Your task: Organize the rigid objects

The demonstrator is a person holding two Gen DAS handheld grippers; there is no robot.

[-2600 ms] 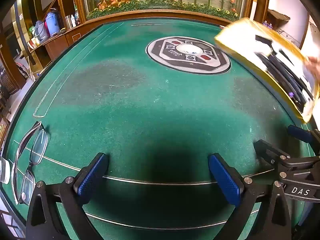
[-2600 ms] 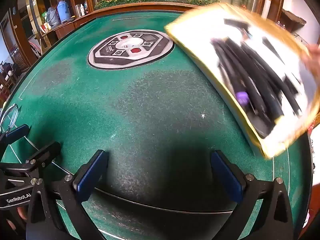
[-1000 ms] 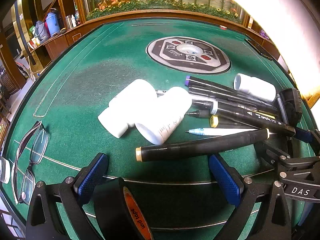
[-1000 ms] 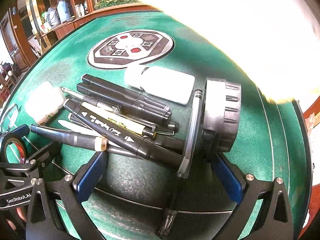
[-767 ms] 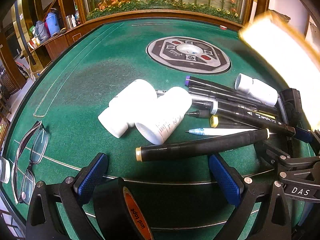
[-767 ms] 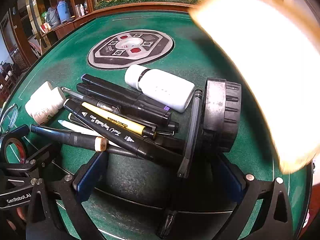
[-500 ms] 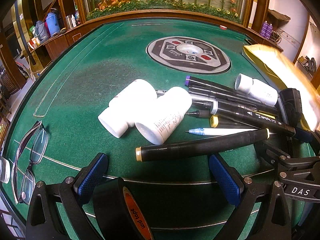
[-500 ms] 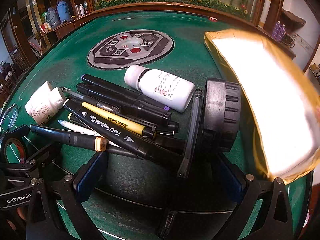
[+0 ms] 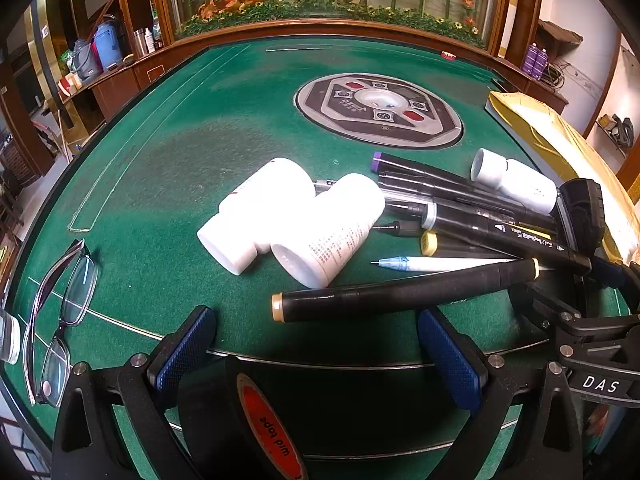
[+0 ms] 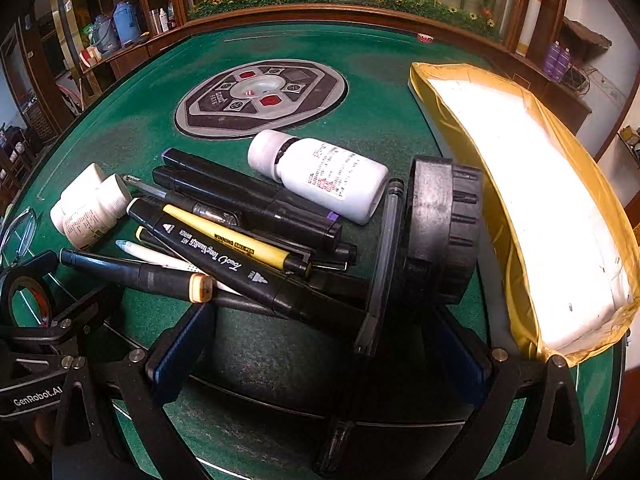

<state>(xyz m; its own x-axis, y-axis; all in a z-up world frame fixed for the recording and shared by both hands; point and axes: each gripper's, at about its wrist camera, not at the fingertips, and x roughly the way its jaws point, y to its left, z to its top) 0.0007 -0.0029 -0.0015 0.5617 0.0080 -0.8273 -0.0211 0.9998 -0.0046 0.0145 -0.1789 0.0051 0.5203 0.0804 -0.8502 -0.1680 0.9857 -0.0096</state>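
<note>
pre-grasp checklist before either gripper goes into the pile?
1. Left gripper jaws open, nothing between them: ok.
2. Right gripper jaws open, nothing gripped: ok.
3. Gold-edged tray set down, bare inside: ok.
4. Markers separated for a single pick: not ok, they lie crossed and stacked.
5. White bottle free of clutter: not ok, it rests against the markers.
6. Black tape roll clear of the left jaws: not ok, it sits right at them.

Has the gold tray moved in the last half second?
No. The gold tray sits in the same spot right of the round control panel, beside the black cap.
</note>
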